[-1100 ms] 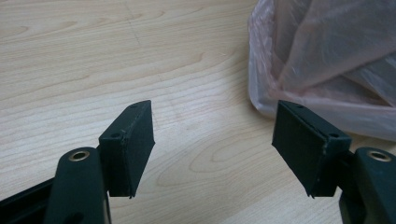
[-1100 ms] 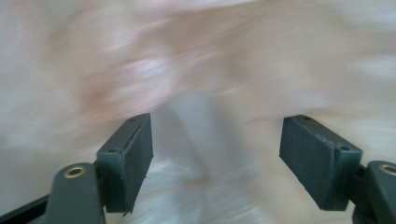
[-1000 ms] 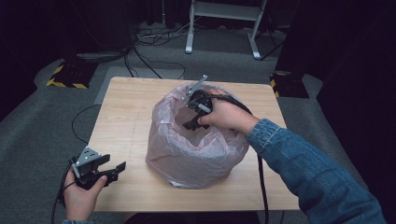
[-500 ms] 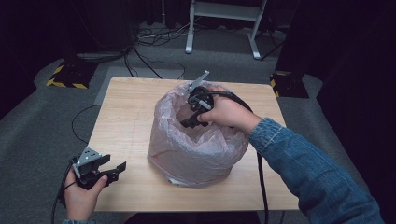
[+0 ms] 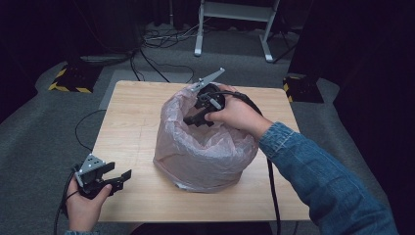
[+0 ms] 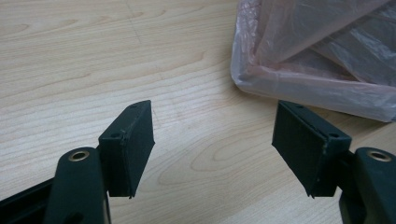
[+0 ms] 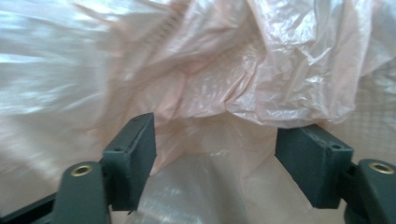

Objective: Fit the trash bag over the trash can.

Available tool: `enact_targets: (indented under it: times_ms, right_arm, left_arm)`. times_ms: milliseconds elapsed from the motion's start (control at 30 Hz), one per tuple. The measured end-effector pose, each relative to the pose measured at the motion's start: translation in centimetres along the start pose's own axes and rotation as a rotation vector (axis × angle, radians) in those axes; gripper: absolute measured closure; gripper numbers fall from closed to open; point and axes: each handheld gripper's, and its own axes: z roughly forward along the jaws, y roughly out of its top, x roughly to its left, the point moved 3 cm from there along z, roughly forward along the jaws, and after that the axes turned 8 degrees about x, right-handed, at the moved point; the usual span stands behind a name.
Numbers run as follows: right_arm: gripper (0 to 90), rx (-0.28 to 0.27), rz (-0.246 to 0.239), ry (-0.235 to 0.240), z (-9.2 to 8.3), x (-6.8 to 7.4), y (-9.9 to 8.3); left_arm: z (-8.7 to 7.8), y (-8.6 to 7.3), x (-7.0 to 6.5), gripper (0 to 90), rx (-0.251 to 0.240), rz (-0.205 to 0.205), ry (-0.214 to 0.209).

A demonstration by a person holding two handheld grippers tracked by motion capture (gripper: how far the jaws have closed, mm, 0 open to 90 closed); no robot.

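A bin lined with a pink plastic bag [image 5: 200,152] is seen standing near the middle of the wooden table [image 5: 132,117]. The right gripper [image 5: 195,119] is held at the bag's open mouth, at its far right rim, tips pointed down into the opening. In the right gripper view the jaws are spread wide, having just been closing slightly; crumpled pink film [image 7: 243,79] lies ahead of them and no pad is pressed on it. The left gripper [image 5: 120,178] is held at the table's near left corner, well apart from the bin. Its jaws are likewise wide with nothing between them; in the left gripper view bare wood [image 6: 93,56] and the bag's lower edge [image 6: 308,88] are seen beyond the pads.
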Motion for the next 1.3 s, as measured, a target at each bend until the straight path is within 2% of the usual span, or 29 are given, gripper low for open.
enact_targets:
  times_ms: [67,233,333,433,567,633,767,1000,1300]
  right_arm:
    - [30.5,-0.005,-0.017,0.019,-1.0,0.3,0.2]
    - [31.2,-0.081,-0.064,0.022,-3.5,1.2,0.5]
    - [34.1,-0.019,-0.048,-0.032,-4.8,1.1,0.1]
    - [36.0,0.005,-0.029,-0.029,-6.4,1.1,0.0]
    - [30.2,-0.098,-0.052,-0.068,-8.0,1.1,0.2]
    - [30.4,-0.134,-0.06,-0.068,-8.8,1.2,0.0]
    - [29.4,-0.183,-0.062,-0.084,-10.3,1.2,-0.8]
    - [28.4,-0.242,-0.029,-0.125,-13.3,0.2,-3.4]
    - [27.8,-0.265,0.029,-0.17,-16.0,-1.4,-6.7]
  left_arm:
    - [0.1,0.0,0.0,29.4,0.003,0.005,-0.001]
    - [0.2,0.2,-0.2,29.3,0.005,0.006,-0.005]
    - [0.3,0.2,-0.3,29.3,0.004,0.007,-0.008]
    - [0.5,0.4,-0.4,29.3,0.005,0.01,-0.009]
    - [0.7,0.6,-0.5,29.3,0.004,0.014,-0.017]
    - [0.8,0.7,-0.5,29.3,0.005,0.014,-0.021]
    - [1.2,1.1,-0.4,29.3,0.005,0.017,-0.027]
    - [1.7,1.2,-0.5,29.2,0.017,0.027,-0.03]
    - [1.8,1.1,-0.4,29.1,0.015,0.023,-0.024]
